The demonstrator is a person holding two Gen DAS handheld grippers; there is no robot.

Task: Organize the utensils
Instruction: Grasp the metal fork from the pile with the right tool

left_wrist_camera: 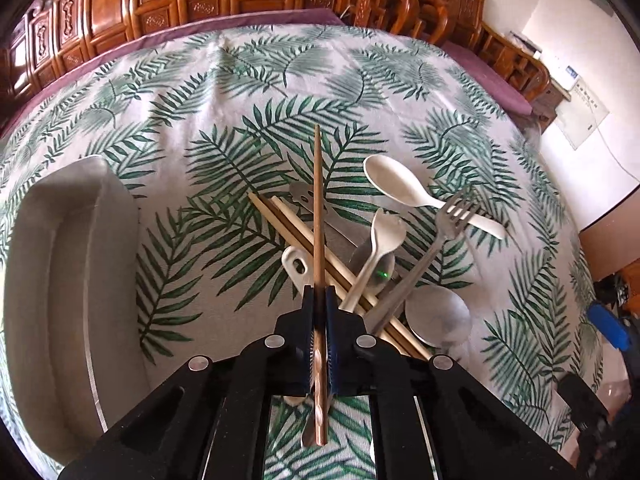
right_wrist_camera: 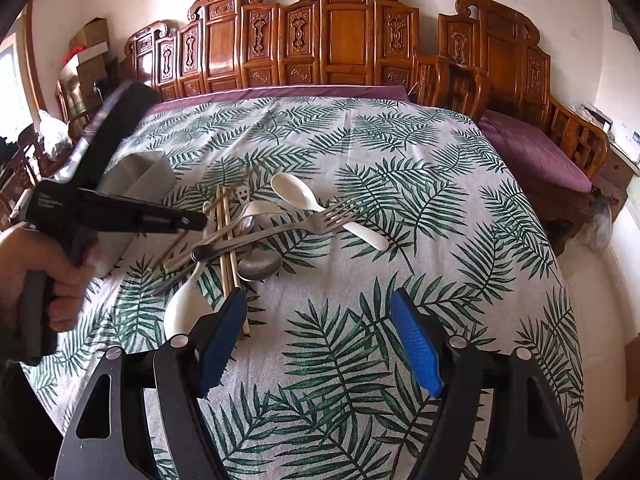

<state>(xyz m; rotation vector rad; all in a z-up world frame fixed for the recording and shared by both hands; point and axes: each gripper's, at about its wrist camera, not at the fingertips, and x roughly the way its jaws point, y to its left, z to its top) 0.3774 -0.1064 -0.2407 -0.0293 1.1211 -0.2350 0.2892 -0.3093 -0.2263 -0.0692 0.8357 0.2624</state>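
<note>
Gripping a single brown chopstick point(left_wrist_camera: 317, 216) near one end, the left gripper point(left_wrist_camera: 319, 300) has its jaws clenched on it, and most of the stick reaches out over the heap of utensils on the leaf-print cloth point(right_wrist_camera: 360, 360) of the desk. That is where I would expect trouble: held so far from its middle, the stick could swivel in the pads, and its low part lies just across the pale chopsticks point(left_wrist_camera: 280, 220) and beside the white spork point(left_wrist_camera: 380, 240), so a careless lift might drag those along or set the metal fork point(right_wrist_camera: 320, 220) sliding off the white spoon point(right_wrist_camera: 296, 196) it rests on. The grey tray point(left_wrist_camera: 60, 280) (presumably where things are meant to go) sits at the desk's left edge, close to the heap, with bare cloth between. The right gripper point(right_wrist_camera: 320, 340) hangs with jaws released and empty over open cloth at the near side, well clear. The far half of the desk is free; its right edge drops toward a purple-cushioned bench point(right_wrist_camera: 532, 152).
</note>
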